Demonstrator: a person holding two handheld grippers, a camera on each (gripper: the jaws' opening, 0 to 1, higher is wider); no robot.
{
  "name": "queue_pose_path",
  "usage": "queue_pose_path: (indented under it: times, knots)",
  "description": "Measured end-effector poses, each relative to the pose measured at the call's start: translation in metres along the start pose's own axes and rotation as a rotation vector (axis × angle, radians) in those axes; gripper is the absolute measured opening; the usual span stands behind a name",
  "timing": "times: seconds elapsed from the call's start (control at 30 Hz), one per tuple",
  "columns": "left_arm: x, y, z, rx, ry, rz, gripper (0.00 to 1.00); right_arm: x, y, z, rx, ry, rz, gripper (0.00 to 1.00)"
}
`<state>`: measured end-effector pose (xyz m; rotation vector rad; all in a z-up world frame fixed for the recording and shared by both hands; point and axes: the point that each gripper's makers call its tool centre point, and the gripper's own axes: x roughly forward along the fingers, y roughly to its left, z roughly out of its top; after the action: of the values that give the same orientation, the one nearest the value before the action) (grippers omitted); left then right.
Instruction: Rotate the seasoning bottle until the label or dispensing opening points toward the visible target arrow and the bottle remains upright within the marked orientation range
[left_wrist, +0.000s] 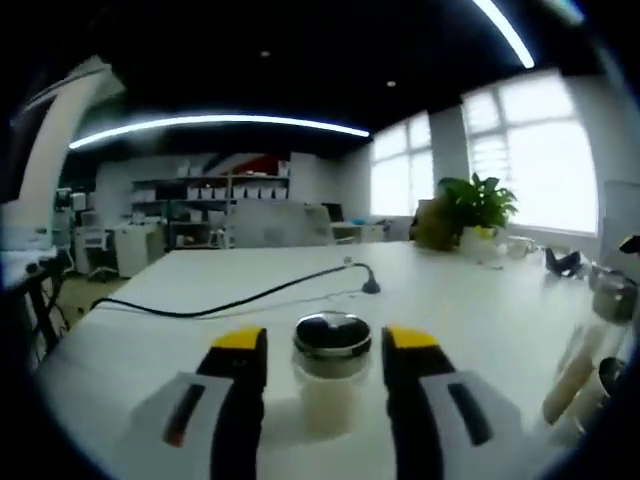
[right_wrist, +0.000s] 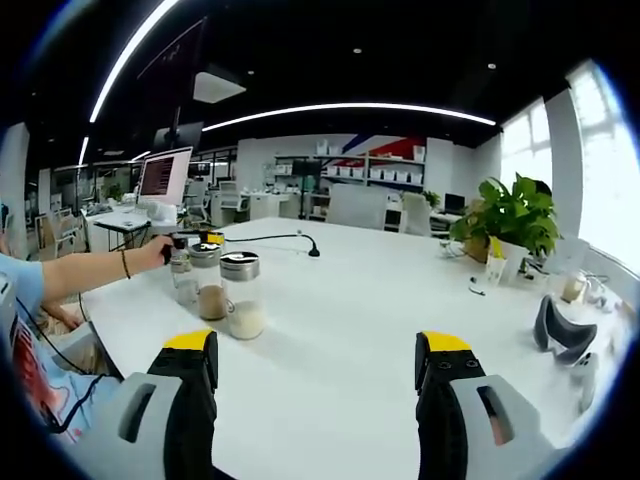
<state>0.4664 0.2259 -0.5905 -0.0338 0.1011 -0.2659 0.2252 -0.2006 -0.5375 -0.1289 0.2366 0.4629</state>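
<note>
Writing: none legible on any jar, lid or gripper; too blurred to tell if the jars carry labels.
Bottle (left_wrist: 331, 372): clear glass jar, dark shiny lid, lower part filled with white powder. Upright on the white table (left_wrist: 480, 310), between the left jaws.
Bottle, right view (right_wrist: 243, 294): same jar stands upright at the table's left part, nearest of a row of three.
Brown jar (right_wrist: 207, 282): just beside the bottle, farther back, brown powder inside, dark lid.
Third jar (right_wrist: 182, 277): smaller, behind the brown jar, contents unclear.
Left gripper (left_wrist: 325, 345): black jaws with yellow tips stand on either side of the bottle, close to its sides; whether they touch the glass I cannot tell.
Right gripper (right_wrist: 318, 350): jaws wide apart over bare table, nothing between them, well apart from the jars.
Hand (right_wrist: 160, 251): a person's arm reaches in from the left toward the jar row, holding the other gripper.
Cable (left_wrist: 240, 295): black, lies across the table behind the bottle.
Plant (right_wrist: 508, 222): green, potted, at the far right edge by the windows.
Monitor (right_wrist: 165, 175): lit, on a desk behind; text unreadable.
</note>
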Motion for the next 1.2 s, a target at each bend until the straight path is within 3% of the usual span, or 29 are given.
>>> queue_pose_path:
  times: [0.3,0.37,0.43,1.2]
  knots:
    - [0.0047,-0.0030,0.0007,0.020,0.000,0.023,0.40,0.0002,0.0025,0.0008,0.000,-0.003,0.007,0.83]
    - [0.0049,-0.0095,0.0056,-0.003,-0.038,-0.012,0.38,-0.0003,0.0020,0.0009,-0.001,-0.003,0.004,0.83]
    - [0.0051,-0.0036,0.0004,0.016,0.001,0.033,0.35,-0.0006,0.0011,0.0000,0.003,0.000,0.002,0.83]
    - [0.0009,-0.0013,0.0022,0.027,-0.021,0.086,0.33,-0.0069,0.0005,0.0011,0.008,-0.010,-0.006,0.83]
